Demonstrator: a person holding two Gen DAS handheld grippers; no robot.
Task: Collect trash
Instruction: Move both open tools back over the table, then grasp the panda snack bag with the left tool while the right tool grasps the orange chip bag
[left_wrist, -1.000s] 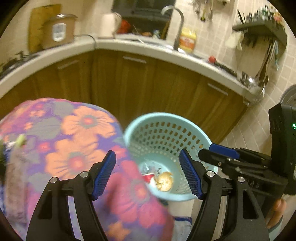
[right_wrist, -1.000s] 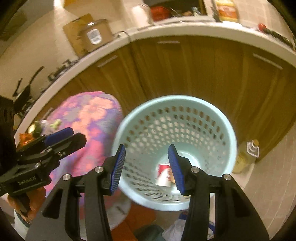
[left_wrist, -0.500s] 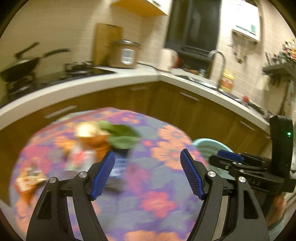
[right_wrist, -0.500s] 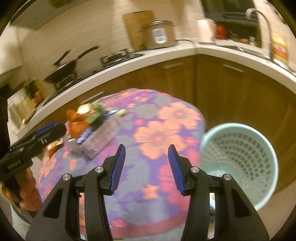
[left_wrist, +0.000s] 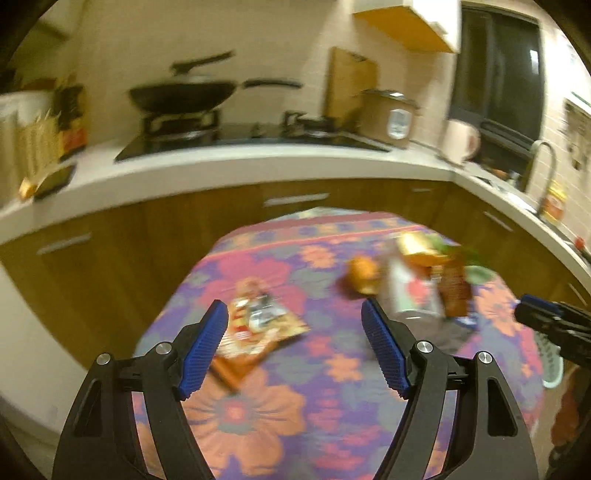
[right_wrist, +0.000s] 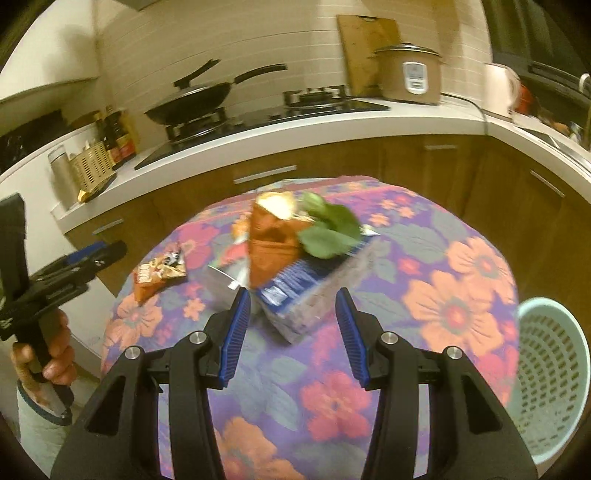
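A round table under a floral cloth (right_wrist: 454, 295) carries the trash. A flat orange snack wrapper (left_wrist: 258, 325) lies just beyond my left gripper (left_wrist: 295, 325), which is open and holds nothing. Farther right is a blurred heap with an orange lump (left_wrist: 364, 275) and a pale carton (left_wrist: 413, 291). My right gripper (right_wrist: 293, 314) is open and empty above the table, just short of a blue and grey box (right_wrist: 306, 295). On that box sit an orange bag (right_wrist: 271, 240) and green leaves (right_wrist: 328, 229). The snack wrapper (right_wrist: 159, 273) lies to its left.
A pale blue perforated basket (right_wrist: 554, 376) stands on the floor at the table's right. Wooden cabinets and a white counter (right_wrist: 295, 129) curve behind, with a wok (right_wrist: 188, 99) and a rice cooker (right_wrist: 410, 74). A hand (right_wrist: 48, 354) holds the left gripper at the left edge.
Both grippers swung left from over the basket to above the table. The basket has slid to the right edge of the views, and the trash heap and wrapper have come in front.
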